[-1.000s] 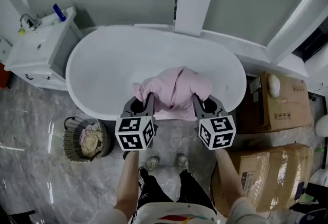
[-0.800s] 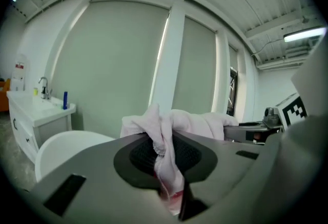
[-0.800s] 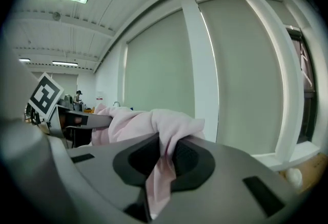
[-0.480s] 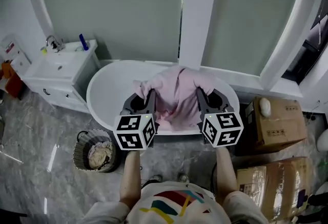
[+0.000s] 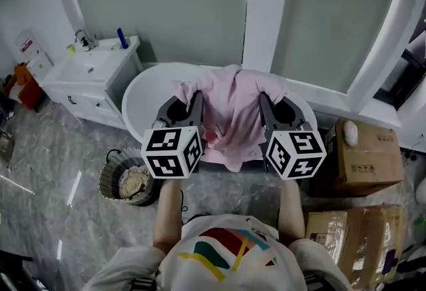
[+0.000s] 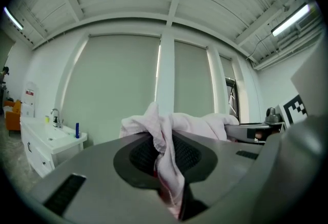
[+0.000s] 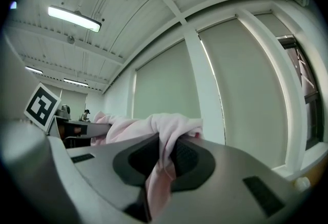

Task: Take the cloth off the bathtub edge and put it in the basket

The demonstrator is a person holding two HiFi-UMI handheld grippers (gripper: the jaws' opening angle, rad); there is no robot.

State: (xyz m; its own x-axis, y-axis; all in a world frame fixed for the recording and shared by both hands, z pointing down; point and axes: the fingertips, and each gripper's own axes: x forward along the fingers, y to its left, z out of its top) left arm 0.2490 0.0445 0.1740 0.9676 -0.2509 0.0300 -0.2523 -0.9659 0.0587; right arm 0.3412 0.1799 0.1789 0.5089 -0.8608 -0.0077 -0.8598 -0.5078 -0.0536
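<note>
Grey marble floor. White bathtub under blinds, white pillar between them. Vanity on left, cardboard boxes on right. Basket on floor left of me, already some laundry in it.

Pink cloth strung between my grippers, hem dangling over tub's near rim. Left gripper fingers pinching one bunched corner, right gripper fingers pinching the other.

Since a second ago: cloth raised from tub edge, grippers higher, head tipped up, more window showing, feet gone from sight.
</note>
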